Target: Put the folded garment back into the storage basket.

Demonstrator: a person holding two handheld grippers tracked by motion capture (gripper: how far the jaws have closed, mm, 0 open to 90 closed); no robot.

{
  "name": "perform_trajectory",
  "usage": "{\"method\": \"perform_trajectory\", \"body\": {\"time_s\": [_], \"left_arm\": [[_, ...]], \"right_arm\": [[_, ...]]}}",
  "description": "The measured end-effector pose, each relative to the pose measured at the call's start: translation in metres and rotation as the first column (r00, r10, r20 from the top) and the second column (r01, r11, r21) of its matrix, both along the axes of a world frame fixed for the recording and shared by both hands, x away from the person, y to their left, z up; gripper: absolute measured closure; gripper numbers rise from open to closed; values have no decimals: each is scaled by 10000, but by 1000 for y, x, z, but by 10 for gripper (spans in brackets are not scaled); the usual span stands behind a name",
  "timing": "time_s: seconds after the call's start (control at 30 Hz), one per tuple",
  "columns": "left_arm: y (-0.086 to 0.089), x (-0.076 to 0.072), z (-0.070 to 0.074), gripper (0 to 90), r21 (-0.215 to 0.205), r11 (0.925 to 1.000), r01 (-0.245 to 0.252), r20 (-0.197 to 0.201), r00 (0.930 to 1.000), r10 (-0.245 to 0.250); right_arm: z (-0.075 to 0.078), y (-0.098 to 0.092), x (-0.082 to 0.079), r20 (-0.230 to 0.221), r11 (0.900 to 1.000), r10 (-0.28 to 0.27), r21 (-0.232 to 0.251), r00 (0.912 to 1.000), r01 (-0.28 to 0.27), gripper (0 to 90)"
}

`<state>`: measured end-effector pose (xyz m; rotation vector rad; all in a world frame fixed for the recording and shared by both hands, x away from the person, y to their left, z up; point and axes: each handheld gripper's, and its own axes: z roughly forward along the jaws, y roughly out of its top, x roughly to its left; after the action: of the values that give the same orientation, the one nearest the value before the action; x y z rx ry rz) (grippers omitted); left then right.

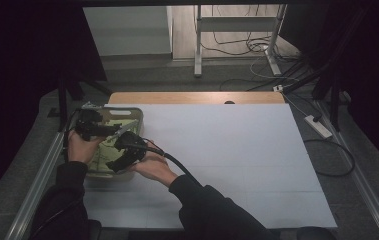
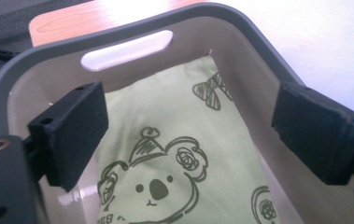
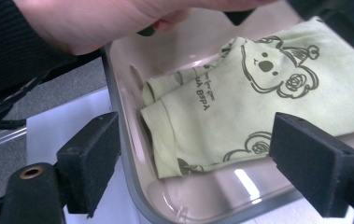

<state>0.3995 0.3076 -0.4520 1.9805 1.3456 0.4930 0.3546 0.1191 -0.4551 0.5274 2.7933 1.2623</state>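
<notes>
Left gripper [image 1: 99,131]: held over the far left part of the basin, jaws spread wide, nothing between them. In the left gripper view the two black pads [image 2: 74,130] stand apart above the cloth and press on nothing.
Left hand [image 1: 80,147]: grips the tool at the left edge of the basin; dark sleeve behind it.
Basin [image 1: 133,111]: beige plastic tub with a grey rim and a slot handle [image 2: 127,49] in its far wall. It stands at the far left of the table, on the white sheet.
Garment [image 2: 184,140]: folded light green cloth with dark koala drawings, lying flat inside the basin on its floor. In the right gripper view its folded edge [image 3: 163,140] lies just beside the basin's wall. Neither tool touches it.
Right gripper [image 1: 127,152]: held at the near right side of the basin, released, jaws wide. In the right gripper view one pad [image 3: 93,158] sits outside the rim and the other over the basin's inside, both clear of the garment.
Right hand [image 1: 152,167]: holds the tool just right of the basin; a cable [image 1: 177,165] trails from it.
Table [image 1: 237,150]: covered by a white sheet; a wooden strip [image 1: 197,97] shows along the far edge.
</notes>
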Motion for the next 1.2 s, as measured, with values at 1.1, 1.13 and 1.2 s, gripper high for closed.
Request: {"method": "perform_trajectory", "body": {"time_s": [1.1, 1.13, 1.2], "left_arm": [[-11, -24, 2, 3, -92, 9997, 234, 840, 9962, -226], [-12, -25, 3, 3, -46, 9996, 269, 915, 9955, -264], [-13, -27, 3, 4, 15, 9996, 299, 981, 9947, -300]], "right_arm": [[8, -23, 0, -282, 9993, 368, -15, 9989, -368, 58], [9, -24, 0, -258, 9992, 394, -75, 9989, -396, 55], [10, -25, -1, -187, 9989, 446, -136, 9988, -448, 51]]}}
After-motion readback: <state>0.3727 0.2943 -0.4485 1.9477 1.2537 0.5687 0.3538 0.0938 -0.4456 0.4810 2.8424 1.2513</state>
